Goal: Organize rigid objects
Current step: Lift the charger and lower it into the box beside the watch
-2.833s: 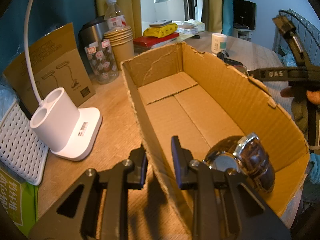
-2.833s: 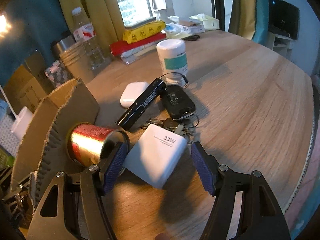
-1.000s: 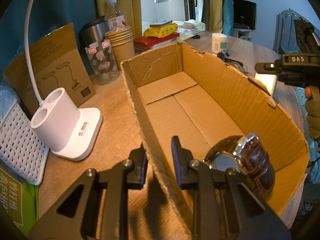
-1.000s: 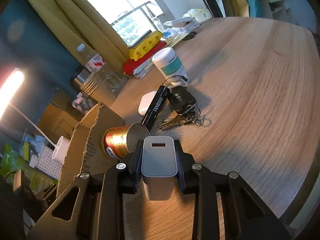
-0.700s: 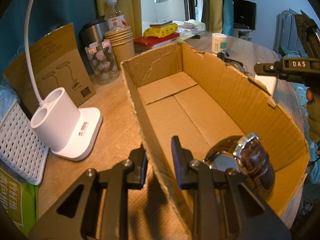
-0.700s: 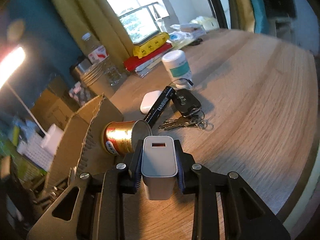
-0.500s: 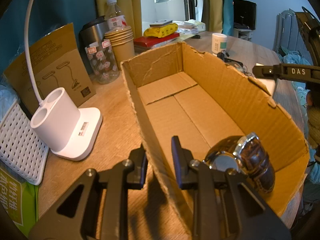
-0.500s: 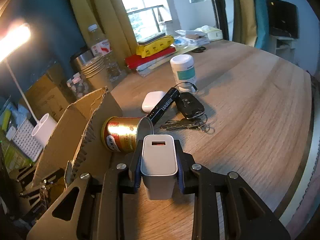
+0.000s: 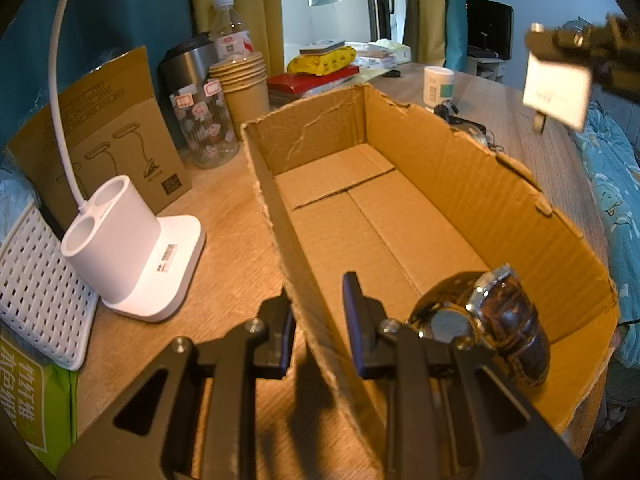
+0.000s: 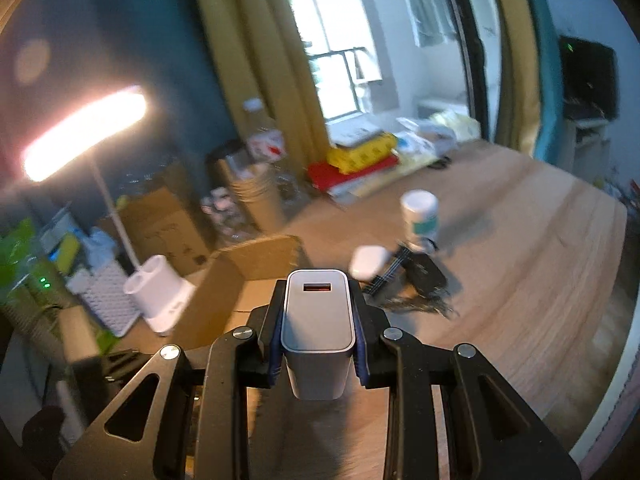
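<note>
The right gripper (image 10: pixel 318 334) pinches a white charger (image 10: pixel 317 322) between its pads, port end facing forward, held in the air above the tabletop (image 10: pixel 520 264). The left gripper (image 9: pixel 318 322) is clamped on the near wall of the cardboard box (image 9: pixel 460 168). A watch (image 9: pixel 492 320) lies inside the box just right of it.

White charger (image 10: pixel 317 320); brown cardboard box (image 9: pixel 460 168); white lamp base (image 9: pixel 132 256).

White lamp base (image 9: pixel 132 248), paper cup stack (image 9: pixel 242 88), water bottle (image 9: pixel 230 28).
</note>
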A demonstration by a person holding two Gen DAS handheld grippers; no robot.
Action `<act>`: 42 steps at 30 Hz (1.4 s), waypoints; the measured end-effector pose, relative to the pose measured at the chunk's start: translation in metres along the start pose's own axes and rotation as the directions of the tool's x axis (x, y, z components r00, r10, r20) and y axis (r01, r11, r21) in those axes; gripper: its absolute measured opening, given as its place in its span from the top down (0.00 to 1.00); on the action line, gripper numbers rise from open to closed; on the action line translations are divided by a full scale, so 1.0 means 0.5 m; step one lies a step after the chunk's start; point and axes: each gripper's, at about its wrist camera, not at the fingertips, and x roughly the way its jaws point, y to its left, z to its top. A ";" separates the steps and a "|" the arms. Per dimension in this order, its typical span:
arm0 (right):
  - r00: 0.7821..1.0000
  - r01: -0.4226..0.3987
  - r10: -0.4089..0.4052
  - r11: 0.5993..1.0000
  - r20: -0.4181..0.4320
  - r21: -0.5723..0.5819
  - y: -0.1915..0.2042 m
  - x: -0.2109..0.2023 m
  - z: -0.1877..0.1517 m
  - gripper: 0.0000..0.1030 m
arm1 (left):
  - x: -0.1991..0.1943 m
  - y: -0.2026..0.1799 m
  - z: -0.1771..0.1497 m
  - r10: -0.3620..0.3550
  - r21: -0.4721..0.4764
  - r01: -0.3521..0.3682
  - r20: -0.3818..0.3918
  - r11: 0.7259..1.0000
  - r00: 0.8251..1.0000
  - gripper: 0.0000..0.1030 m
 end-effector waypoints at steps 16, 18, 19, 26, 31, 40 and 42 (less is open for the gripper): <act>0.991 -0.117 0.109 0.986 -0.075 -0.115 0.142 0.001 -0.041 0.72 | -0.002 0.001 0.001 0.002 0.001 -0.002 0.000 1.000 1.000 0.77; 0.990 -0.116 0.105 0.986 -0.093 -0.118 0.147 0.008 -0.052 0.72 | -0.002 0.001 0.002 0.002 0.002 -0.002 0.001 1.000 1.000 0.77; 0.990 -0.114 0.102 0.987 -0.102 -0.116 0.147 0.011 -0.056 0.72 | -0.002 0.002 0.002 0.002 0.001 -0.002 0.001 1.000 1.000 0.77; 0.987 -0.079 0.061 0.990 -0.147 -0.120 0.149 0.042 -0.079 0.72 | -0.003 0.001 0.003 0.002 0.001 -0.002 0.000 1.000 1.000 0.77; 0.981 -0.056 0.034 0.992 -0.189 -0.112 0.140 0.073 -0.090 0.72 | -0.004 0.001 0.004 0.001 0.000 -0.001 -0.001 1.000 1.000 0.77; 0.966 -0.041 0.006 0.991 -0.259 -0.129 0.140 0.123 -0.108 0.72 | -0.004 0.000 0.005 0.001 0.001 -0.001 -0.001 1.000 1.000 0.77; 0.964 -0.043 0.006 0.990 -0.265 -0.134 0.141 0.131 -0.109 0.72 | -0.004 0.000 0.005 0.000 -0.001 0.000 -0.001 1.000 1.000 0.77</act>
